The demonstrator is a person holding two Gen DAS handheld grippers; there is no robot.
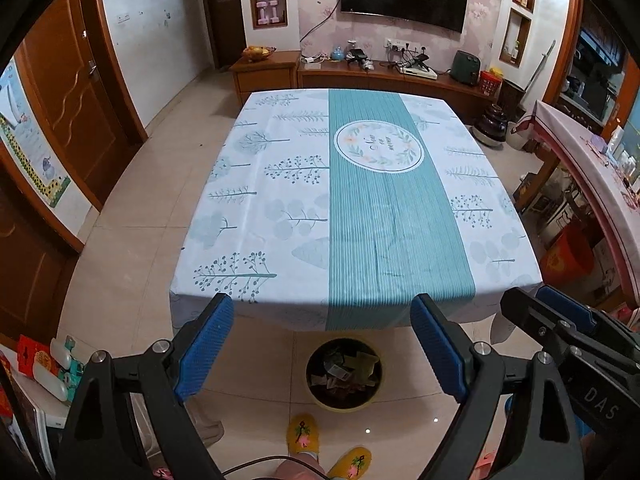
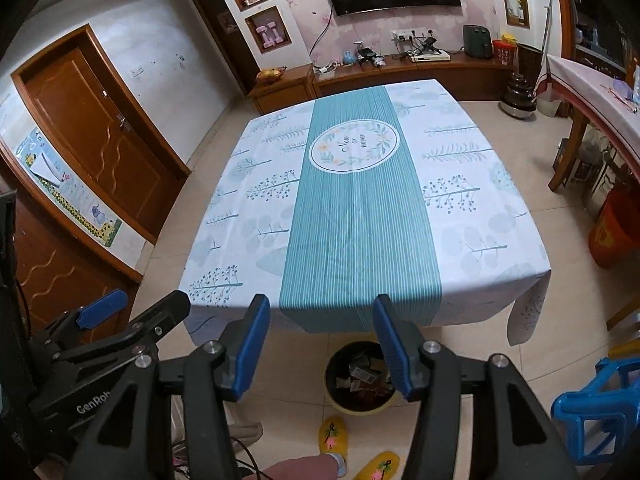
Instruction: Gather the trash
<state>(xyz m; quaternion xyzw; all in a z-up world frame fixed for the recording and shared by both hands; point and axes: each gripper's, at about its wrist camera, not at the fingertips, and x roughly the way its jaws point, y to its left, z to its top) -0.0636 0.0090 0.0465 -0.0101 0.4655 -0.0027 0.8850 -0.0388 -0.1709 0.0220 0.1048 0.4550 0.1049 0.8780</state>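
1. Trash [image 1: 345,372]: scraps of wrappers and paper, lying inside the round bin [image 1: 316,394] on the floor, just off the near edge of the table [image 1: 256,208] and right in front of the yellow slippers [image 1: 303,434].
2. Probably placed there so that bits lifted off the table could drop straight down without a reach.
3. No loose scrap visible on the tablecloth from either view; collection judged finished or nearly so.
4. Left tongs [image 1: 322,344]: spread wide, nothing between the blue pads [image 1: 206,346], hanging over the near table edge and the bin.
5. Right tongs [image 2: 322,348]: parted a little less wide, likewise holding nothing, bin visible through the gap.
6. Both held high and side by side, tilted steeply down toward the table edge, each showing at the margin of the other's view.
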